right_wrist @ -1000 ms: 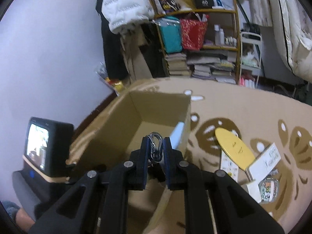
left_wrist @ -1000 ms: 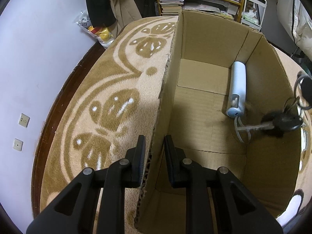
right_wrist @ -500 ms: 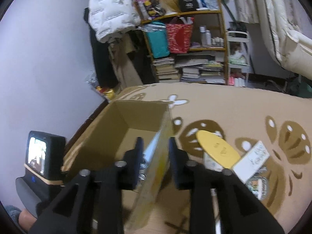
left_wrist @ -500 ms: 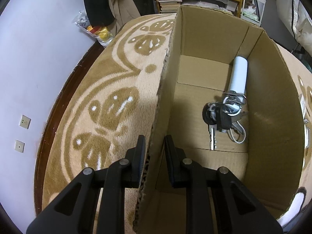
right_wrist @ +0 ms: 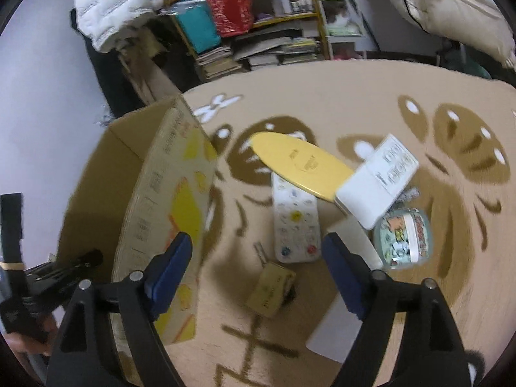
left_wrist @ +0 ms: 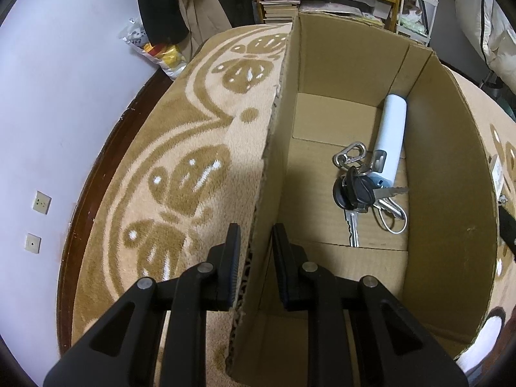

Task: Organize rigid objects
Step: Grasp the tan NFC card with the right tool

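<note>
My left gripper is shut on the left wall of an open cardboard box. Inside on the box floor lie a bunch of keys with a carabiner, and a white and light-blue tube-shaped device against the right wall. My right gripper is open wide and empty above the carpet, just right of the box. Below it lie a small yellow box, a long white patterned case, a yellow oval paddle, a white packet and a round patterned tin.
A beige and brown patterned carpet covers the floor. A white wall and dark skirting run on the left. Shelves with books and bags stand at the back. The left gripper's handle shows at the right view's left edge.
The keys dropped from my right gripper into the box and settled on its floor. My right gripper opened wide and swung right, over the loose items on the carpet.
</note>
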Motion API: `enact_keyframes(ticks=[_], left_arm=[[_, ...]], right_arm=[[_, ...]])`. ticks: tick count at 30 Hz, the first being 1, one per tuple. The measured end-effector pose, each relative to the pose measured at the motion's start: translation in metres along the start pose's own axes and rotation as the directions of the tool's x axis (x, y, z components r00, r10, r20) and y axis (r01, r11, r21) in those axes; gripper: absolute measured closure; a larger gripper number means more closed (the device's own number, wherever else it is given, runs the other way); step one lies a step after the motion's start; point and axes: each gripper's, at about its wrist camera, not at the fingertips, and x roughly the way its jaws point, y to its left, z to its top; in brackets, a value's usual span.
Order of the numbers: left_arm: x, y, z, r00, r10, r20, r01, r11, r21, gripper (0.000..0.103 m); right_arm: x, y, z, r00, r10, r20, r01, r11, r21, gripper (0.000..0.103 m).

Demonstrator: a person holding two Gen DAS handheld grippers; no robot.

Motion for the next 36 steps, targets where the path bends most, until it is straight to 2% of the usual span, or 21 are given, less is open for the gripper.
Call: enact_keyframes(ticks=[3, 8, 12, 16, 18, 24, 30, 36], left_arm=[[0.0, -0.001, 0.0, 1.0, 0.005, 0.001, -0.005, 1.0, 0.004, 0.083], [0.0, -0.003, 0.0, 1.0, 0.015, 0.002, -0.015, 1.0, 0.013, 0.083], [-0.001, -0.003, 0.0, 1.0, 0.011, 0.002, -0.011, 1.0, 0.01, 0.083], [-0.002, -0.002, 0.0, 1.0, 0.014, 0.002, -0.014, 1.0, 0.011, 0.083], [-0.002, -0.003, 0.001, 1.0, 0.018, 0.006, -0.018, 1.0, 0.015, 0.083], [-0.004, -0.003, 0.0, 1.0, 0.014, 0.005, -0.015, 1.0, 0.011, 0.083], [-0.004, -0.003, 0.0, 1.0, 0.014, 0.005, -0.014, 1.0, 0.01, 0.083], [-0.005, -0.003, 0.001, 1.0, 0.015, 0.006, -0.016, 1.0, 0.012, 0.083]], right_arm=[[0.007, -0.003, -0.011, 0.999, -0.036, -0.017, 0.036, 0.999, -0.003, 0.016], [0.015, -0.001, -0.02, 0.997, -0.039, -0.062, 0.037, 0.999, -0.025, 0.016], [0.022, 0.004, -0.025, 0.995, -0.034, -0.094, 0.03, 0.999, -0.043, 0.028], [0.034, 0.004, -0.031, 0.989, -0.052, -0.136, 0.049, 0.998, -0.028, 0.029], [0.041, 0.003, -0.035, 0.985, -0.063, -0.163, 0.06, 0.998, -0.026, 0.035], [0.045, 0.012, -0.041, 0.979, -0.14, -0.149, 0.128, 0.988, -0.092, 0.044], [0.044, 0.012, -0.044, 0.973, -0.171, -0.153, 0.16, 0.984, -0.08, 0.063], [0.041, 0.013, -0.04, 0.968, -0.2, -0.149, 0.18, 0.974, -0.134, 0.065]])
